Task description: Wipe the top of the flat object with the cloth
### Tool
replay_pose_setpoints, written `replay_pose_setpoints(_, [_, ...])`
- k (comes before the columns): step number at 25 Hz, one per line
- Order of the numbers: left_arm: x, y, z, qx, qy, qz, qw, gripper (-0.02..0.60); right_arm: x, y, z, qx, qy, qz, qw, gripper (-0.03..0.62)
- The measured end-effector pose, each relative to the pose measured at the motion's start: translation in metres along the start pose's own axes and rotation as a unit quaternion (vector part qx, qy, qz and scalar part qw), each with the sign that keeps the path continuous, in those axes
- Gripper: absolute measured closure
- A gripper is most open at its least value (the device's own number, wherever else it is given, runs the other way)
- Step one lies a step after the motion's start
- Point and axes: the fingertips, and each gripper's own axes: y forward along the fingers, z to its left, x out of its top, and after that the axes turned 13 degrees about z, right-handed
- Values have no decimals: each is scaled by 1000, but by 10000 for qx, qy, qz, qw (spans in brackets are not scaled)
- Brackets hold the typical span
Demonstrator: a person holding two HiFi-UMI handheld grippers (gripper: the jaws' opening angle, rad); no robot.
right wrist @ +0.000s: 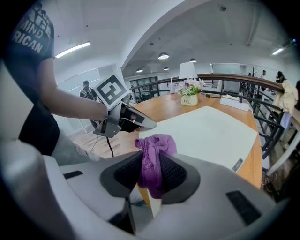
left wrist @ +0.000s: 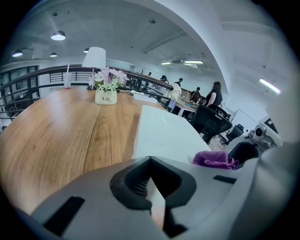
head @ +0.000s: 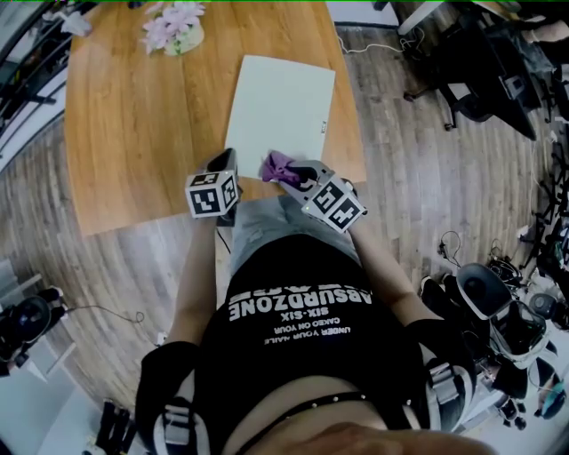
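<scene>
A flat white board [head: 280,111] lies on the wooden table [head: 133,115], near its front edge. My right gripper [head: 293,171] is shut on a crumpled purple cloth [head: 279,163] at the board's near edge. In the right gripper view the cloth [right wrist: 154,161] is pinched between the dark pads and bunches above them, with the board [right wrist: 211,133] stretching ahead. My left gripper [head: 222,163] is shut and empty, hovering at the board's near left corner. Its view looks along the board [left wrist: 164,133], with the cloth [left wrist: 215,159] at the right.
A small pot of pink flowers [head: 175,27] stands at the table's far side, beyond the board. The table's front edge runs just under both grippers. Office chairs [head: 480,62] and cables lie on the floor to the right. A railing [right wrist: 262,110] borders the table's right side.
</scene>
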Motion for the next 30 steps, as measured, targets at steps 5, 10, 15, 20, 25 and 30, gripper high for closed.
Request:
replay_pose_setpoints(5, [0,0,0,-43,-20,-8,10000,569,3,4,5,101,3,-38,9999,474])
replay_pose_setpoints(10, [-2,0,0,5,52,-25,10000,569,5,8,12,184,-71,-5,9998,474])
replay_pose_setpoints(15, [-4,1,2,65,74,-39,9999,569,9,17,14,250,-59,69,9996,474])
replay_pose_setpoints(20, [-5,2,2,125,99,-39,9999,569,19,28,16,317,-166,110,9993,474])
replay_pose_setpoints(25, [-3,2,2,154,113,-20,9998,569,34,39,16,331,-314,78,9989,474])
replay_pose_setpoints(30, [-5,2,0,141,102,22,9998,569,39,45,18,257,-582,113,9979,474])
